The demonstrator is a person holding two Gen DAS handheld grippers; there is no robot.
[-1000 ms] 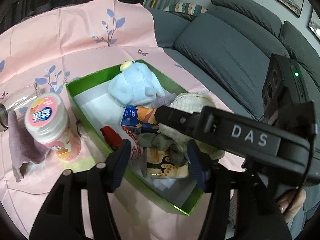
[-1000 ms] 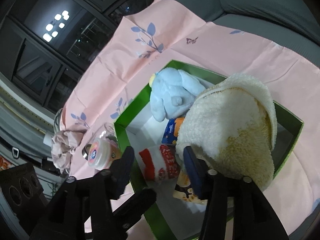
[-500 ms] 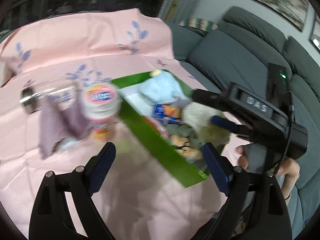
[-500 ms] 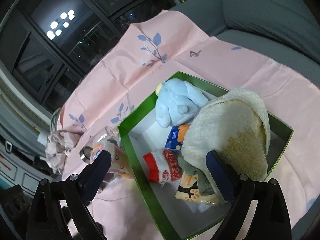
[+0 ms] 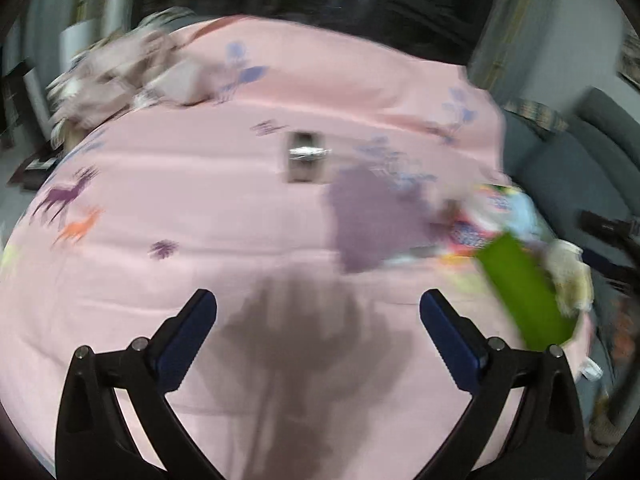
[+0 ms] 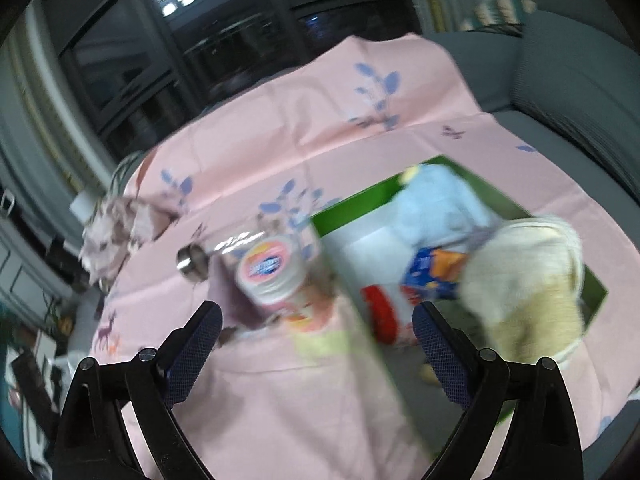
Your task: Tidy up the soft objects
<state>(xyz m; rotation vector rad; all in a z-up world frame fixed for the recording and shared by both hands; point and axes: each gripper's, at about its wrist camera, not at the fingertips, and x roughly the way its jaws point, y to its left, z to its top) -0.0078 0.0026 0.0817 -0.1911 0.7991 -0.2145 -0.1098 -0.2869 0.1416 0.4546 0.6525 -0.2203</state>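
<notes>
Both views are motion-blurred. A green box [image 6: 352, 212] on the pink cloth holds a light blue plush toy [image 6: 440, 200], a cream fluffy slipper [image 6: 528, 280], a red-and-white sock [image 6: 380, 312] and a blue-orange packet [image 6: 432, 272]. My right gripper [image 6: 316, 344] is open and empty, above the cloth in front of the box. My left gripper [image 5: 318, 336] is open and empty over bare cloth, with the box [image 5: 524, 292] at the far right. A purple cloth [image 5: 368, 216] lies ahead of it. A crumpled pale cloth [image 5: 116, 76] lies at the far left.
A pink-lidded jar [image 6: 272, 276] stands left of the box beside a lying glass jar [image 6: 200, 260]; the glass jar also shows in the left wrist view [image 5: 304, 156]. A grey sofa [image 6: 580, 80] runs behind the pink cloth [image 5: 200, 200]. The other gripper's body [image 5: 612, 232] shows at the right edge.
Both grippers went from narrow to wide open. The right one let go of the slipper into the box and drew back. The left swung left, away from the box.
</notes>
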